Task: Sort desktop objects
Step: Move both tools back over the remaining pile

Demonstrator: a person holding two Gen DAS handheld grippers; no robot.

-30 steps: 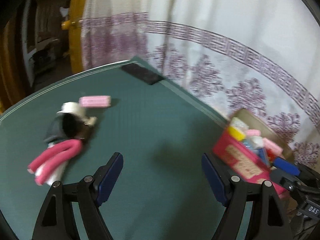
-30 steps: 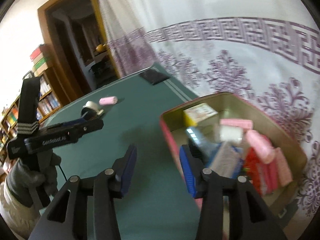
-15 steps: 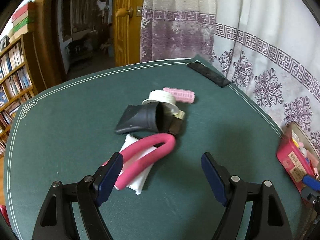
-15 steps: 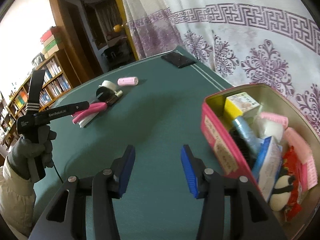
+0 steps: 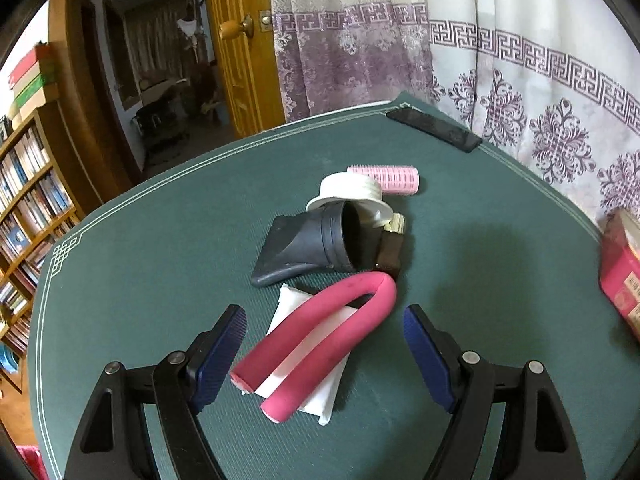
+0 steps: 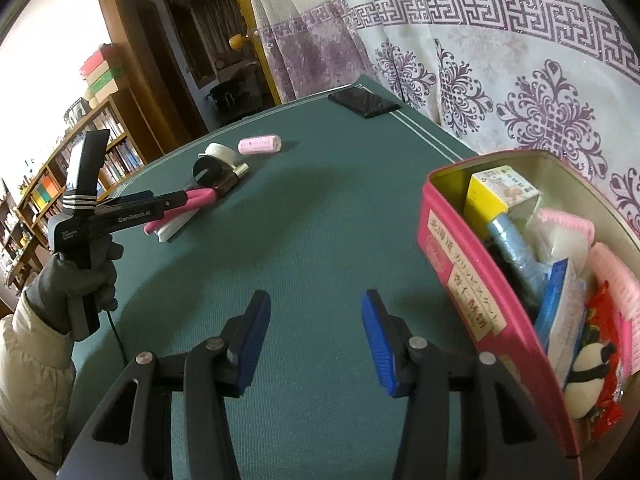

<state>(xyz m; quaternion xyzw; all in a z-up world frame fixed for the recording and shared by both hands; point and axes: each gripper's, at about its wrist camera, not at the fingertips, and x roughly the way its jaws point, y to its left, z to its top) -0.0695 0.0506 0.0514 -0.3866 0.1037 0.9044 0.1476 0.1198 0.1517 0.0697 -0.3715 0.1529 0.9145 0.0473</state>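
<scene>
Far left, right wrist view: grey-gloved hand [image 6: 86, 276] in a cream padded sleeve [image 6: 28, 368] grips the handle of the left gripper [image 5: 324, 344]. Its jaws stand wide apart with nothing pressed between them, poised over the near end of a bent pink foam roller [image 5: 320, 340], which lies between the blue pads without touching either.

The roller rests across a flat white packet [image 5: 308, 376] on the green felt table mat [image 5: 140, 280]. Just beyond it: a black plastic hair-dryer nozzle [image 5: 312, 244] on its side, a small dark brown bottle [image 5: 390, 250] touching the nozzle's rim, a white ribbed plastic lid [image 5: 352, 194], and a pale pink cylindrical hair curler [image 5: 386, 176] behind the lid. A black phone [image 5: 434, 130] lies at the far corner by the patterned curtain [image 5: 520, 60].

Centre: right gripper [image 6: 316, 336], jaws partly apart, empty, above bare mat.

Right: open pink metal tin [image 6: 460, 280] at the mat's edge, crowded with a yellow carton [image 6: 500, 196], pink curlers, a blue tube, a panda figure [image 6: 588, 380].
</scene>
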